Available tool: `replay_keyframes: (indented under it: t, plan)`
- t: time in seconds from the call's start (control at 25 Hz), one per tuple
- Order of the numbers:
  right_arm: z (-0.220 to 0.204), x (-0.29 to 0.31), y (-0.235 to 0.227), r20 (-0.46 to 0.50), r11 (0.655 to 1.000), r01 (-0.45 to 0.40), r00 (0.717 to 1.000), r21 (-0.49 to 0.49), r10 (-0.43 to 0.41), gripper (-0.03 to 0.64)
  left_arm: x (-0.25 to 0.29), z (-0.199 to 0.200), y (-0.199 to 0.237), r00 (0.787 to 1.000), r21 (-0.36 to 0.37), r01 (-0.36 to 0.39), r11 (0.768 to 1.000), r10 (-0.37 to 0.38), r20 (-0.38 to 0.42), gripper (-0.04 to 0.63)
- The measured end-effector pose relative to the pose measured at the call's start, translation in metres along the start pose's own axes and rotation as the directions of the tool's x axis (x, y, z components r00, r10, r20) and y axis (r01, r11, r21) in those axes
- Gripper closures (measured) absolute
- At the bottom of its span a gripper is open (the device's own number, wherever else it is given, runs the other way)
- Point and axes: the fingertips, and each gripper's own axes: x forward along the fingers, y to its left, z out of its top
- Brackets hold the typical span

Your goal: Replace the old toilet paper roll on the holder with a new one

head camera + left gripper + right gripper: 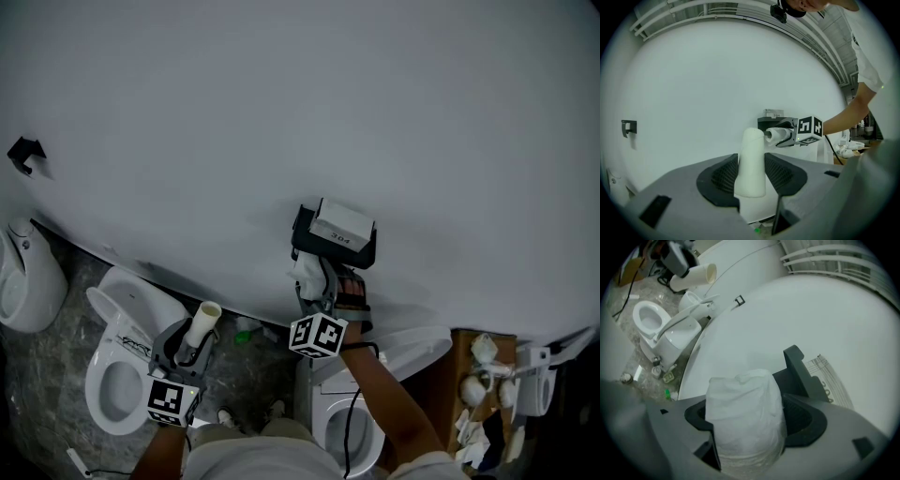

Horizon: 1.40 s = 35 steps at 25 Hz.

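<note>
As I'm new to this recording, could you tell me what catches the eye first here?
A black holder stands out mid-frame on the wall, where the right gripper has a white toilet paper roll between its jaws. Lower left, the left gripper grips an empty cardboard tube above a toilet.

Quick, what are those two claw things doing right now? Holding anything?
Left gripper: closed on the empty tube.
Right gripper: closed on the new roll, by the holder.

Paper roll (307, 274) just before the holder (305, 231), cardboard tube (203, 323) well left.
</note>
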Motion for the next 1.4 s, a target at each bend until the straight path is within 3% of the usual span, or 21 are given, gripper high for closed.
replay_keyframes:
  t: [0.36,0.56,0.72,1.0,1.16,1.4]
  plan:
    - [0.008,-0.017,0.011,0.060,0.976,-0.186,0.982,0.112,0.181,0.192,0.005,0.000,-0.011,1.000,-0.004,0.030,1.000,-0.030,0.005,0.417]
    - [0.005,-0.024,0.017,0.000,0.962,-0.270,0.963,0.042,0.270,0.187,0.004,0.001,-0.012,0.999,0.001,0.036,0.999,-0.036,0.008,0.417]
    - [0.003,-0.030,0.022,-0.036,0.952,-0.306,0.951,0.003,0.306,0.178,0.004,0.001,-0.013,0.999,-0.003,0.042,0.999,-0.042,0.010,0.417]
    - [0.008,-0.039,0.022,0.016,0.929,-0.348,0.937,0.125,0.349,0.179,0.002,-0.001,-0.015,0.999,-0.005,0.049,0.999,-0.049,0.008,0.417]
    - [0.006,-0.047,0.026,0.013,0.896,-0.421,0.906,0.145,0.423,0.179,0.002,0.002,-0.015,0.998,0.001,0.053,0.999,-0.053,0.014,0.417]
    - [0.005,-0.055,0.015,0.037,0.915,-0.373,0.928,0.152,0.372,0.179,0.003,-0.002,-0.017,0.998,0.005,0.058,0.998,-0.058,0.003,0.417]
